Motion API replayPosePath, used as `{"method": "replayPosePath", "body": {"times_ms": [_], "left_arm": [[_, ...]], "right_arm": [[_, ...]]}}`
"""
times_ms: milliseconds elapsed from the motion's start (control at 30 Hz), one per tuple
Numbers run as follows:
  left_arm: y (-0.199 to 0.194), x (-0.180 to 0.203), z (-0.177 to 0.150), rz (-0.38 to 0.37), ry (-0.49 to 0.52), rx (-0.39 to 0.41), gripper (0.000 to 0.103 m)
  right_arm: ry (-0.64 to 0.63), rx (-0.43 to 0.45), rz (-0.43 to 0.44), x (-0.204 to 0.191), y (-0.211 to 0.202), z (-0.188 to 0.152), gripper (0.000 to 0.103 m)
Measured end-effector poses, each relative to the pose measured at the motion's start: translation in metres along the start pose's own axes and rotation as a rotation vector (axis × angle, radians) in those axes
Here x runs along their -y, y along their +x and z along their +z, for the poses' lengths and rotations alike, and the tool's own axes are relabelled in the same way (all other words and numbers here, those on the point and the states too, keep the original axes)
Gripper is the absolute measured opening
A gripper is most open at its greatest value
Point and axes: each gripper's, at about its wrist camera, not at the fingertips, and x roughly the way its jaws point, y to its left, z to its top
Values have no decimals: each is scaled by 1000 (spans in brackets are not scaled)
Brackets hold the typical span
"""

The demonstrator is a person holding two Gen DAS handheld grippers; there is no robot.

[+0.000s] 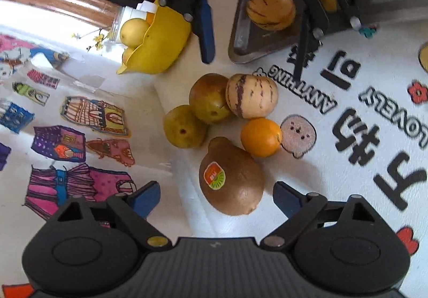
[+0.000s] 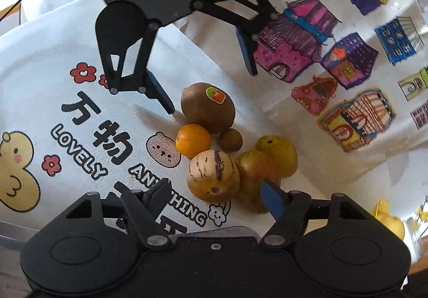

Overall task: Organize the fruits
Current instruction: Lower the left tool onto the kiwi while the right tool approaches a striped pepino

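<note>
Brown small fruit: right wrist view only

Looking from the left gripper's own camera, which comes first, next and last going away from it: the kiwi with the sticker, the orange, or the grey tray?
1. Kiwi, between the left gripper fingers.
2. Orange, just beyond, slightly right.
3. Grey tray, far back, holding two striped melons.

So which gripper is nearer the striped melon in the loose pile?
Right. The right gripper brackets the striped melon; the left gripper sits across the pile, around the kiwi.
</note>
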Motion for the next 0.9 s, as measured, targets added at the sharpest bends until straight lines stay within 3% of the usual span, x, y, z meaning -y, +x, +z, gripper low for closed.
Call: {"method": "replayPosePath", "body": {"times_ms": [200,367,533,833,900], "left_arm": [[6,-6,4,-22,-38,0,86],[6,-12,4,-56,-74,6,82],[6,-12,6,-85,-82,30,69],[9,-20,7,-129,-149,21,63],[9,-21,8,-134,-154,18,62]], "right_arm": [[-17,18,16,0,4,3,59],[-21,22,36,3,10,4,58],[-37,17,51,0,15,5,57],[-26,21,58,2,18,3,57],[-21,27,44,3,18,3,51]]}}
